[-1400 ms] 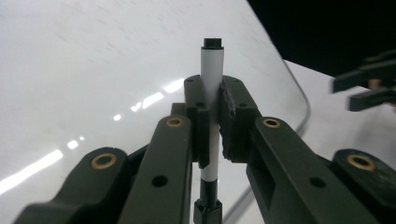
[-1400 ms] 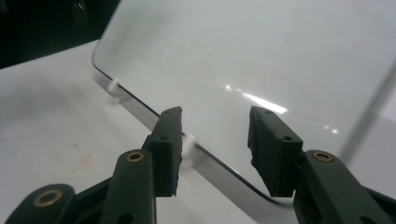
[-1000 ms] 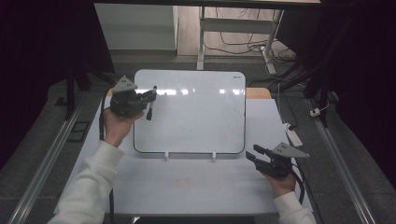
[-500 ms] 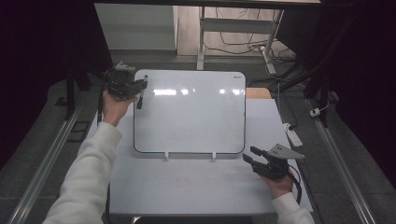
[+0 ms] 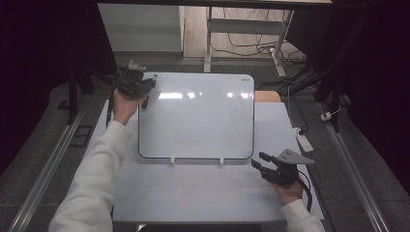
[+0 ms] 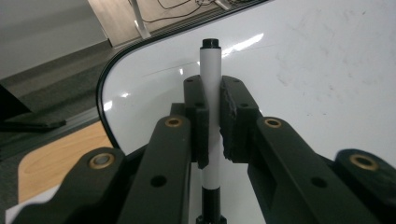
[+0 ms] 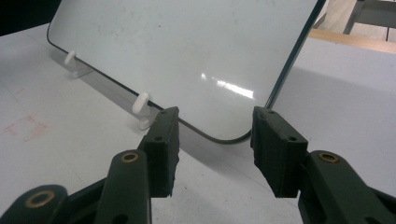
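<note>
The marker (image 6: 211,107) is clamped upright between the pads of the left gripper (image 6: 212,121), seen plainly in the left gripper view: a smooth white barrel with black ends, centre frame, over the glossy whiteboard (image 6: 303,70). In the high view the left gripper (image 5: 138,87) is found at the upper left, at the rounded, black-edged corner of the whiteboard (image 5: 198,116). The right gripper (image 7: 215,140) is held half open on nothing; small white clips (image 7: 140,105) are shown propping the board on the matte table (image 7: 56,154).
</note>
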The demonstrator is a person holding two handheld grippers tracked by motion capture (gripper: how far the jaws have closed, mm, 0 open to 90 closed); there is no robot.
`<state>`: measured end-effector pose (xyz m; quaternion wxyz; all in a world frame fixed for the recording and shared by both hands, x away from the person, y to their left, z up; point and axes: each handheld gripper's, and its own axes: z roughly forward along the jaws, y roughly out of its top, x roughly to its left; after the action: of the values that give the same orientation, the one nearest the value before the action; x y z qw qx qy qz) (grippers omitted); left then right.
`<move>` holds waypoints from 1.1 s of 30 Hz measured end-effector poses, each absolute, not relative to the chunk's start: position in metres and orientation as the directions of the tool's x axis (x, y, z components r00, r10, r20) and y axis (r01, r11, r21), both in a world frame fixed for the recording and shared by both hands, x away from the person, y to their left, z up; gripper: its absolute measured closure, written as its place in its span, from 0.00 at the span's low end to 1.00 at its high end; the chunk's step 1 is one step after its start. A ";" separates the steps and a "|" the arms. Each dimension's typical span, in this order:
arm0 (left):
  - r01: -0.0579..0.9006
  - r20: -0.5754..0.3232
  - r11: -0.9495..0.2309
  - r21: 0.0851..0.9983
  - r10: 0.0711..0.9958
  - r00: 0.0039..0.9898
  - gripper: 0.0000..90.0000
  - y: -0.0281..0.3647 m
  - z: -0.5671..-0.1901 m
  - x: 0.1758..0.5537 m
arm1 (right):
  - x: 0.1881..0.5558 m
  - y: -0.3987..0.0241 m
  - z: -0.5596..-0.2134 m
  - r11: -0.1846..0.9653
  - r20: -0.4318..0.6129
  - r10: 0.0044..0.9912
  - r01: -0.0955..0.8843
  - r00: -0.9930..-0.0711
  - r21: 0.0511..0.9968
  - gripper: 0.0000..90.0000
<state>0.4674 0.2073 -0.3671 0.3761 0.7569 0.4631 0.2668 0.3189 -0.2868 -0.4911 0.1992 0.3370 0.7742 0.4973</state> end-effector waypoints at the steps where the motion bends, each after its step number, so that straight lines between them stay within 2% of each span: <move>1: 0.498 0.066 -0.298 0.814 0.900 0.430 0.90 0.206 -0.368 0.468 | 0.319 -0.287 -0.491 0.279 0.026 0.719 0.323 -0.694 0.904 0.58; 10: 0.484 0.092 -0.324 0.813 0.892 0.443 0.88 0.203 -0.373 0.472 | 0.320 -0.286 -0.493 0.285 0.024 0.721 0.328 -0.692 0.901 0.58; 13: 0.476 0.101 -0.325 0.817 0.894 0.437 0.75 0.203 -0.371 0.469 | 0.320 -0.286 -0.492 0.281 0.027 0.720 0.327 -0.694 0.902 0.58; 17: 0.442 0.100 -0.319 0.839 0.887 0.451 0.70 0.206 -0.363 0.457 | 0.319 -0.285 -0.492 0.280 0.028 0.719 0.326 -0.694 0.903 0.58; 25: 0.388 0.068 -0.321 0.864 0.838 0.541 0.51 0.216 -0.364 0.397 | 0.321 -0.288 -0.491 0.288 0.017 0.715 0.317 -0.699 0.904 0.57; 31: 0.404 -0.067 -0.237 0.884 0.790 0.609 0.45 0.225 -0.392 0.342 | 0.323 -0.294 -0.491 0.316 -0.015 0.709 0.299 -0.705 0.900 0.53; 33: 0.404 -0.055 -0.254 0.879 0.786 0.616 0.44 0.227 -0.403 0.325 | 0.323 -0.294 -0.491 0.323 -0.021 0.704 0.295 -0.710 0.899 0.52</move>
<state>0.3250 0.2270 -0.4027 0.4712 0.7653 0.3886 0.2030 0.3235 -0.2938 -0.4910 0.2101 0.3179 0.7858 0.4871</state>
